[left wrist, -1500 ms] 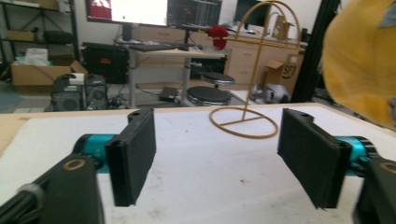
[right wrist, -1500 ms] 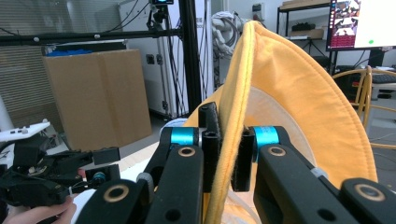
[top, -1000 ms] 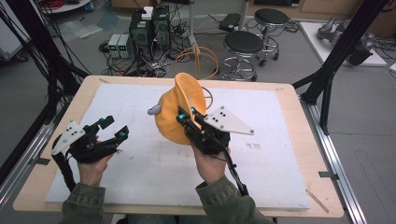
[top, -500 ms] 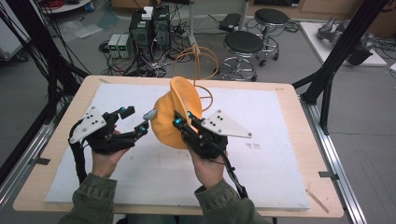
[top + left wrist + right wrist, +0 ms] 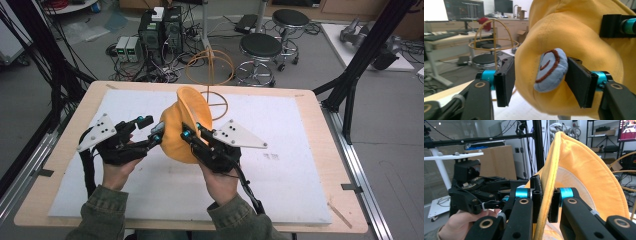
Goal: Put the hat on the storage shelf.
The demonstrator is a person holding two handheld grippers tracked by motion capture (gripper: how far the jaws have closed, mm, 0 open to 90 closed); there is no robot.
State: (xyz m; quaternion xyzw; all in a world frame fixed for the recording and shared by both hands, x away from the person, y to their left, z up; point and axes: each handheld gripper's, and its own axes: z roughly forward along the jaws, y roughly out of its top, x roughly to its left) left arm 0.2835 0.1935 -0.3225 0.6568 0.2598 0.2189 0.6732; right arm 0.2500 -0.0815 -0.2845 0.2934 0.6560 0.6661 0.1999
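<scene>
Yellow hat (image 5: 579,32) cut off at top and right edges; blue patch (image 5: 550,68) partly hidden behind right finger.

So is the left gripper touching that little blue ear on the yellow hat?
Cannot tell. In the left gripper view, the blue ear sits between the left gripper's open jaws, close to one, contact unclear.

Place: robotics lab | Evidence: black camera-rig struts (image 5: 361,55) around the table (image 5: 320,125); computers (image 5: 160,27) and tangled cables on the floor; stools (image 5: 260,47); monitors (image 5: 464,10) on desks
</scene>
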